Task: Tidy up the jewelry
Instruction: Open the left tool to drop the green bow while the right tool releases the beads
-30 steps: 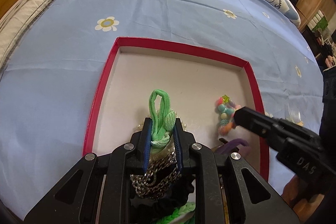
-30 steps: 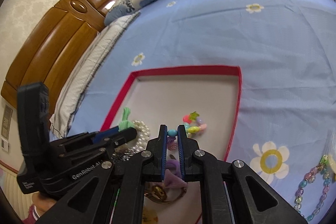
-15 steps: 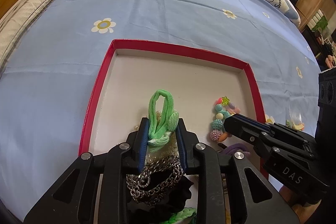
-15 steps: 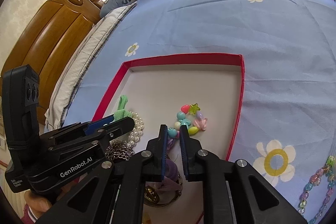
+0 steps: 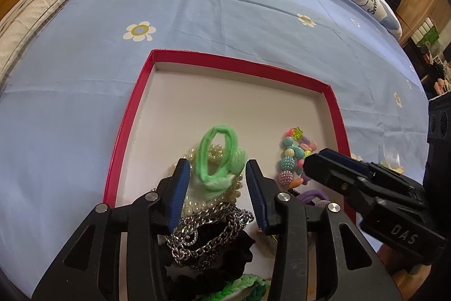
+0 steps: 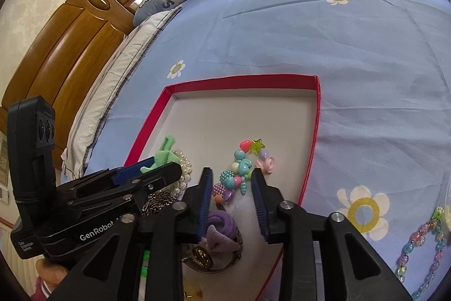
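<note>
Both grippers have let go now: left gripper [image 5: 216, 174] spread around the fuzzy green hair tie [image 5: 218, 157], right gripper [image 6: 231, 184] wide over the glossy bead bracelet [image 6: 242, 169] in the red-rimmed tray [image 6: 242, 82].

green hair tie [image 5: 218, 157], red-rimmed box [image 5: 135, 109], blue flowered sheet [image 5: 84, 52].

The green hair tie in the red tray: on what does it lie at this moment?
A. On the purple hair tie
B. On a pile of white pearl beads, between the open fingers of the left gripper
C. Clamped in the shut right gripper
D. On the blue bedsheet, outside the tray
B: the green hair tie rests on the pearl beads inside the red tray, with the left gripper open around it.
</note>
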`<state>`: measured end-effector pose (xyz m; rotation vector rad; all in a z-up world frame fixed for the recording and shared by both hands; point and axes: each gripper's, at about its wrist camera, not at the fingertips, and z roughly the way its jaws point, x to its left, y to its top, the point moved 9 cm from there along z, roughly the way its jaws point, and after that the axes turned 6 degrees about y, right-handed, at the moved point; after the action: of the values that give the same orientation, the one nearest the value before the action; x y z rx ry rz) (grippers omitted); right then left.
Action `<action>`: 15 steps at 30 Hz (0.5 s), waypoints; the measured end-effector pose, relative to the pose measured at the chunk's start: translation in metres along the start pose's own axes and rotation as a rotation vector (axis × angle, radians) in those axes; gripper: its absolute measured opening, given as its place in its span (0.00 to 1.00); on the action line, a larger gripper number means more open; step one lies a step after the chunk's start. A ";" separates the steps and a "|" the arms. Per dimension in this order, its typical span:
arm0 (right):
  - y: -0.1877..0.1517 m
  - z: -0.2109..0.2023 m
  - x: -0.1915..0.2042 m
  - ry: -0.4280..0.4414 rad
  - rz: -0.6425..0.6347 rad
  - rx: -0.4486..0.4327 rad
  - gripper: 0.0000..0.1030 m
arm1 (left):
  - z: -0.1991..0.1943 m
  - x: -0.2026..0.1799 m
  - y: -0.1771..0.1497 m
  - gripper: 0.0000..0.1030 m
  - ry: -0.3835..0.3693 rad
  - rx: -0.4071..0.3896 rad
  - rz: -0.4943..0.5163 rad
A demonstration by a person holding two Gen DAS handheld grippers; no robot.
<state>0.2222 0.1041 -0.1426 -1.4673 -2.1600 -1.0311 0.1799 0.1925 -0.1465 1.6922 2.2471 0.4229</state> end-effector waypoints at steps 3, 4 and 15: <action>0.002 -0.006 -0.001 0.002 0.008 -0.014 0.38 | -0.001 0.000 -0.001 0.38 0.002 -0.002 -0.001; 0.003 -0.008 -0.001 0.004 0.010 -0.019 0.38 | -0.001 0.000 -0.001 0.38 0.001 -0.001 -0.003; 0.007 -0.039 0.010 0.044 0.017 -0.081 0.51 | -0.021 0.006 -0.010 0.58 -0.001 -0.024 -0.019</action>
<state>0.2198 0.0843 -0.1072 -1.4815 -2.0948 -1.1459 0.1608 0.1942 -0.1321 1.6579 2.2468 0.4432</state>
